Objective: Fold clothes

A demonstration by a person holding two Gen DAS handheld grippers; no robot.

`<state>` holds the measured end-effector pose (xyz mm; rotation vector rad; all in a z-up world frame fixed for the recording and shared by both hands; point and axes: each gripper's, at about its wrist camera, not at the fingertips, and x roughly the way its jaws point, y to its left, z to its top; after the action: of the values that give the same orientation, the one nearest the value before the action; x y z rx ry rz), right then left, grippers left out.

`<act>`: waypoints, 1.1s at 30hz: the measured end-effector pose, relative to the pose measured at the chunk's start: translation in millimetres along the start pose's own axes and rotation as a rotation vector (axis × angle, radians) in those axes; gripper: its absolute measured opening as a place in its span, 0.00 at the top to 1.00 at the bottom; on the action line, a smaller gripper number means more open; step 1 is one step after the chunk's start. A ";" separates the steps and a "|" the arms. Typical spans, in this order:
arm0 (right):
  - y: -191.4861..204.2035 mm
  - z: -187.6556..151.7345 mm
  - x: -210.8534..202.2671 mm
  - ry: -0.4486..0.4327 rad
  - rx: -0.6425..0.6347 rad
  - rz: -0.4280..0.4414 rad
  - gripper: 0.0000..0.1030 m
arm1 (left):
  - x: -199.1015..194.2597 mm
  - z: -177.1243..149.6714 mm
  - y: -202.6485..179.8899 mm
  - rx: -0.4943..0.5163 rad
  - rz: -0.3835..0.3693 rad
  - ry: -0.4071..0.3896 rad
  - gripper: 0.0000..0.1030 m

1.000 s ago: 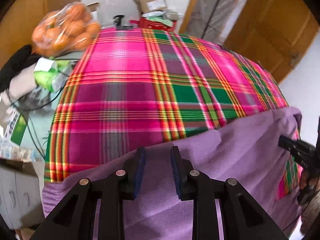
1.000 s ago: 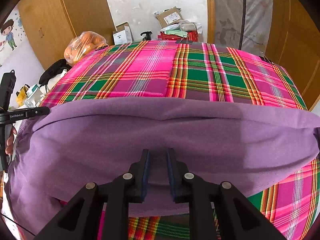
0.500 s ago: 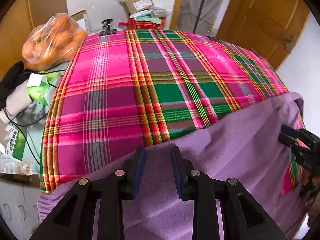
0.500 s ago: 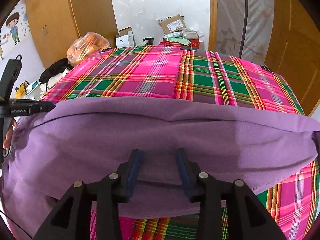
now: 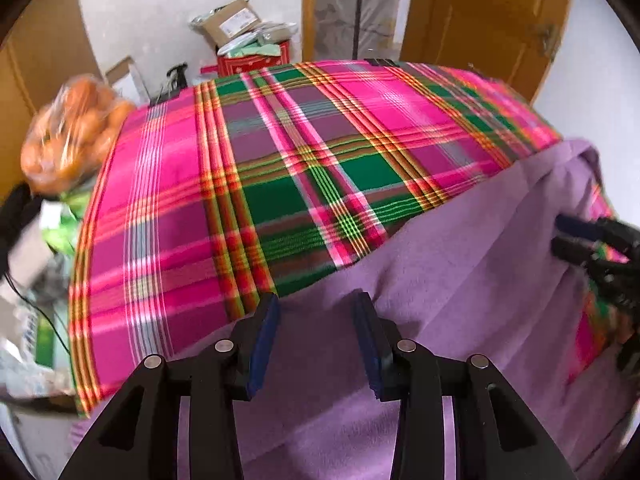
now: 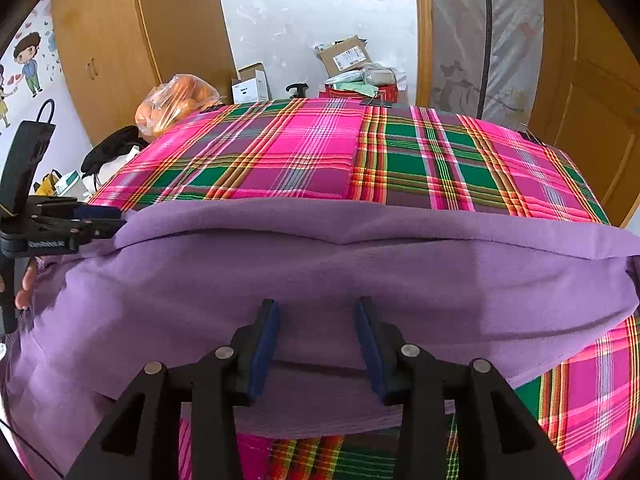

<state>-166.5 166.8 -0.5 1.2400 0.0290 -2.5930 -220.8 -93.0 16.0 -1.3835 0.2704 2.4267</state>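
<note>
With both the left gripper (image 5: 316, 308) and right gripper (image 6: 317, 314) spread apart and holding nothing, the purple garment (image 6: 320, 272) lies folded across the frame's lower half on the plaid tablecloth (image 6: 320, 152), seemingly needing another fold.

The left gripper (image 5: 316, 312) points forward, jaws spread wide, blue pads (image 5: 262, 344) facing each other. The right gripper (image 6: 317, 316) is likewise parted. A hand (image 6: 26, 286) grips the left gripper's handle, seen from the right wrist.
</note>
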 end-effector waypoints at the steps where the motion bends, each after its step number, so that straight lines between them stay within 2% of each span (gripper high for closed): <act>1: 0.3 -0.1 0.1 0.000 0.000 0.000 0.60 | 1.3 2.2 -0.7 0.002 0.001 -0.001 0.61; 4: 1.0 -0.3 0.1 0.000 -0.002 -0.004 0.60 | 4.1 7.7 -2.8 0.006 0.002 -0.006 0.61; 5: 0.9 -0.3 0.2 0.000 -0.003 -0.005 0.60 | 3.8 7.3 -6.3 0.024 0.006 -0.013 0.64; 6: 0.7 -0.3 0.2 0.000 -0.004 -0.005 0.60 | 1.0 5.6 -11.8 0.046 0.005 -0.017 0.69; 8: 0.1 -0.2 0.3 0.000 -0.004 -0.005 0.60 | -1.3 3.9 -21.5 0.105 -0.012 -0.015 0.93; 11: -0.3 0.0 0.3 -0.001 -0.005 -0.004 0.60 | -1.8 3.0 -27.4 0.153 0.043 -0.025 0.98; 14: -0.6 -0.5 0.4 -0.001 -0.008 -0.007 0.60 | -3.7 6.5 -21.0 0.117 0.077 -0.048 0.99; 19: -1.0 -0.4 0.1 -0.001 -0.006 -0.005 0.60 | -1.5 17.0 2.2 -0.001 0.140 -0.088 1.00; 21: -0.3 -0.9 -0.1 -0.001 -0.006 -0.006 0.60 | 2.3 21.2 11.6 -0.044 0.145 -0.088 1.00; 22: -0.1 -1.0 -0.1 -0.001 -0.006 -0.007 0.60 | 4.1 23.2 16.3 -0.066 0.146 -0.088 1.00; 23: 0.0 -1.0 -0.1 -0.001 -0.007 -0.007 0.60 | 5.6 23.3 22.2 -0.117 0.097 -0.084 1.00; 24: 0.1 -0.9 -0.2 0.000 -0.007 -0.006 0.60 | 6.9 22.5 22.9 -0.130 0.081 -0.080 1.00; 28: -9.4 1.4 -2.2 0.010 0.028 0.047 0.61 | 9.6 18.6 20.9 -0.131 0.060 -0.070 0.99; 30: -20.8 4.3 -3.9 0.007 0.061 0.039 0.61 | 7.1 16.5 22.4 -0.144 0.054 -0.066 0.98; 33: -41.1 9.9 -9.2 -0.019 0.101 -0.017 0.61 | -6.6 11.8 24.1 -0.182 0.068 -0.087 0.98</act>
<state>-178.7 207.2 9.0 1.2539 -0.0967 -2.6501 -236.2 -112.8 27.8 -1.3575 0.0781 2.6147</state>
